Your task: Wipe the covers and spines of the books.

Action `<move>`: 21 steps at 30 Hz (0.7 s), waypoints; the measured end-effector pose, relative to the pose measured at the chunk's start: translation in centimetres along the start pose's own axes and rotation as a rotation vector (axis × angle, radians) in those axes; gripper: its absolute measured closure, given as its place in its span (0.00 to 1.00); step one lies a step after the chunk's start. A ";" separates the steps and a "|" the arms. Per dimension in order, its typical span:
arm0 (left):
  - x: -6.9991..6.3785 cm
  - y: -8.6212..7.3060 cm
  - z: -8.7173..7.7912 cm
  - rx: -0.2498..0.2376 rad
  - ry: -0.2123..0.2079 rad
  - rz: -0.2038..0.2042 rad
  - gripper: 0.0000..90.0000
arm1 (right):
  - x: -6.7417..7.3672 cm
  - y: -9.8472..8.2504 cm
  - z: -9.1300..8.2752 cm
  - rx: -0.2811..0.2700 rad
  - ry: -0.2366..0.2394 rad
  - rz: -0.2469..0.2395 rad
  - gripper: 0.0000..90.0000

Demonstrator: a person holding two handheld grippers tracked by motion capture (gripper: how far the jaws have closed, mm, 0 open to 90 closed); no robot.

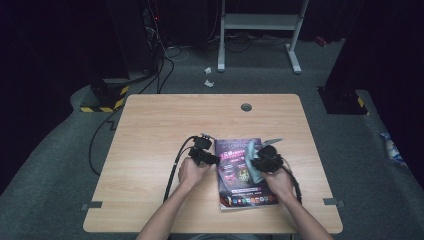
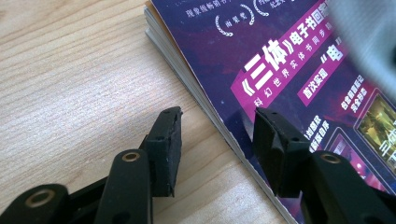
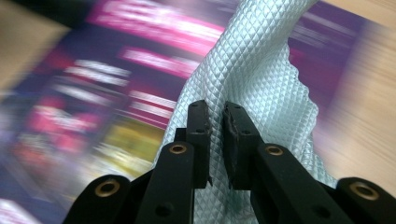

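Jaws nearly closed, the right gripper (image 3: 215,116) pinches a pale blue quilted cloth (image 3: 261,79) over a purple magazine (image 1: 242,172) lying on the wooden table (image 1: 150,130). The left gripper (image 2: 215,135) rests with jaws parted, straddling the magazine's left edge, one jaw on the cover, the other on bare wood, gripping nothing.
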State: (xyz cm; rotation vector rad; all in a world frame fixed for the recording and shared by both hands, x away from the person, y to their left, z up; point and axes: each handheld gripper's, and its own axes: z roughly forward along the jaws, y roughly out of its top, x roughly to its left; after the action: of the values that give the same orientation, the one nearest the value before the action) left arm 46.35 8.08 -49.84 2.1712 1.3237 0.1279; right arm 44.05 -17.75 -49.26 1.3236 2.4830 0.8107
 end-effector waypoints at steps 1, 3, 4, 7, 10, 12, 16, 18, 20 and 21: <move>0.0 0.0 0.0 0.004 -0.003 -0.003 0.58 | -1.7 -0.6 -0.5 -0.014 -0.009 0.050 0.90; 0.0 0.0 0.0 0.003 -0.005 -0.007 0.58 | -3.5 -1.2 -1.2 -0.019 -0.031 0.106 0.90; 0.0 0.0 0.0 0.003 -0.004 -0.006 0.58 | -4.2 -1.4 -1.3 -0.022 -0.034 0.126 0.90; -0.1 -0.1 0.0 -0.003 -0.008 0.000 0.60 | -5.0 -1.6 -1.2 -0.029 -0.038 0.163 0.90; -0.4 -0.2 0.0 -0.011 -0.014 0.008 0.65 | -4.9 -1.7 -1.1 -0.032 -0.047 0.158 0.90; -0.7 -0.5 -0.1 -0.018 -0.008 0.020 0.68 | -4.7 -1.8 -1.1 -0.029 -0.047 0.154 0.90; -1.3 -1.3 -0.4 -0.014 -0.026 0.043 0.71 | -4.3 -2.2 -1.4 -0.019 -0.041 0.127 0.90; -1.6 -2.0 -0.8 -0.008 -0.035 0.054 0.70 | -3.8 -2.5 -1.7 -0.013 -0.045 0.100 0.90; -1.7 -2.4 -1.1 0.014 -0.054 0.049 0.69 | -3.5 -2.7 -1.9 -0.005 -0.046 0.074 0.90; -1.8 -2.5 -1.2 0.028 -0.062 0.045 0.68 | -3.2 -2.8 -2.1 0.000 -0.048 0.066 0.90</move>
State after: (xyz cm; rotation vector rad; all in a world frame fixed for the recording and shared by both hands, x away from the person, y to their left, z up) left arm 43.07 7.96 -49.77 2.2111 1.2500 0.0600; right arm 43.04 -22.40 -49.37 1.4144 2.4140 0.7833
